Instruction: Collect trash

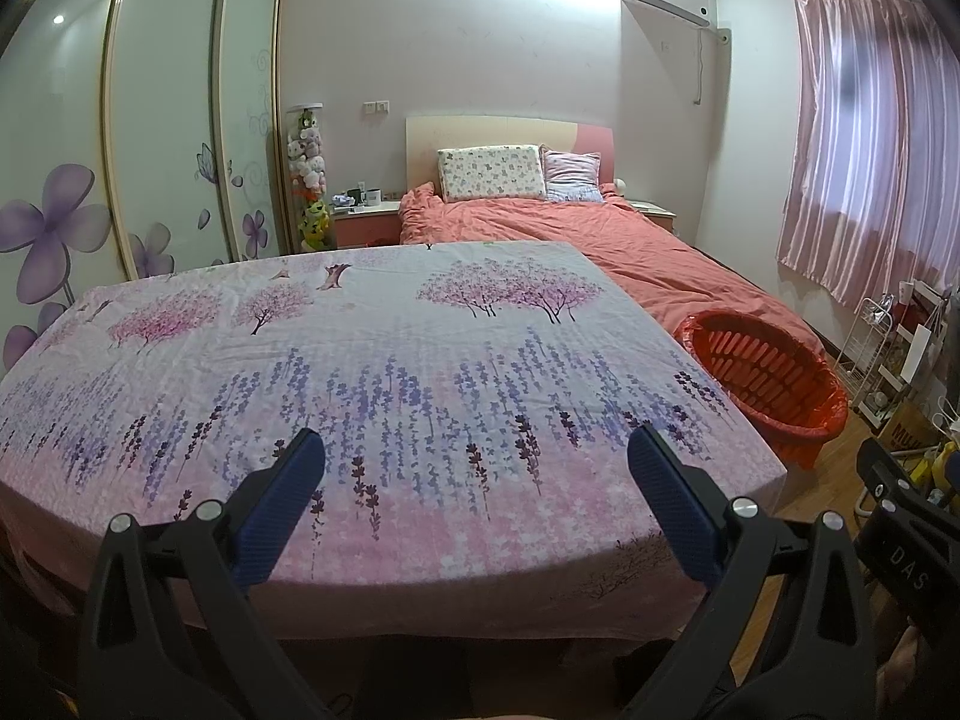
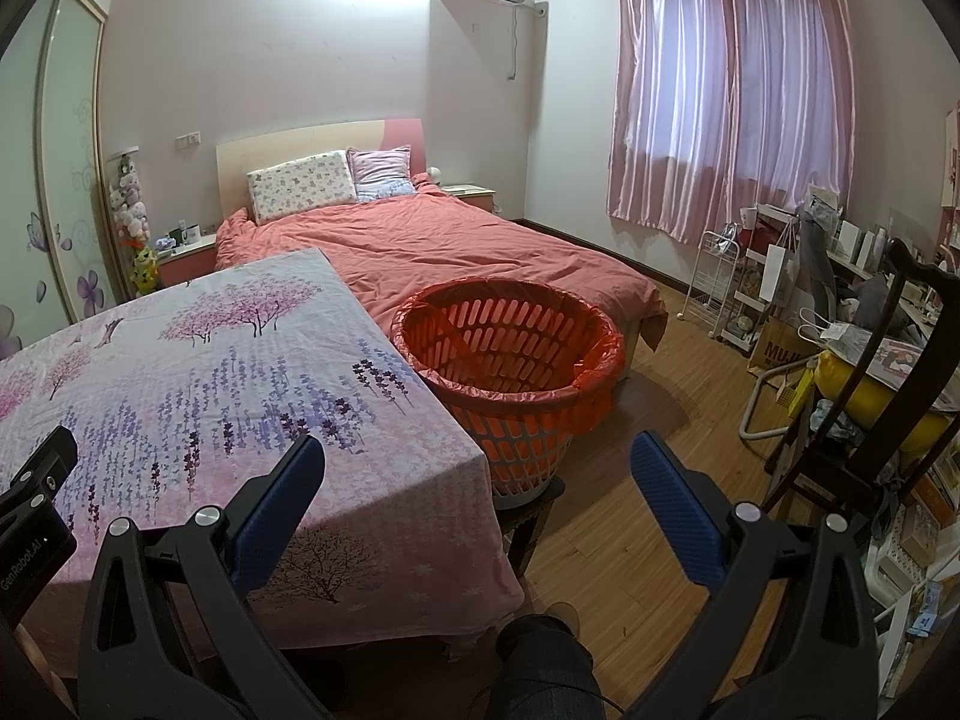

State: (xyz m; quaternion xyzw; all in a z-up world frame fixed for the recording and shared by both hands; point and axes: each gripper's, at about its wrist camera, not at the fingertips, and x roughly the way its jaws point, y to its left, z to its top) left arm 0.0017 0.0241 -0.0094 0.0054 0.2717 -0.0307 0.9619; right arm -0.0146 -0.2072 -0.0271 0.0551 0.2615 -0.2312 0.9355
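while both jaws gape, left gripper [image 1: 477, 459] and right gripper [image 2: 477, 462] hover near orange basket [image 2: 510, 354] (bag-lined).

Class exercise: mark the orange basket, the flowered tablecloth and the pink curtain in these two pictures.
orange basket [image 2: 543, 402]: right wrist view, on its front rim.
flowered tablecloth [image 1: 384, 360]: left wrist view, on the bare middle of the cloth.
pink curtain [image 2: 732, 90]: right wrist view, on the middle folds.

Table in front, bed behind, basket at the right

The cloth-covered table [image 1: 384, 360] stands before the bed [image 2: 456, 246]; the lined basket [image 2: 510, 360] sits just beside the table's right edge, on a stool [image 2: 531, 510], with shelving [image 2: 720, 276] farther right under the curtain [image 2: 732, 90].
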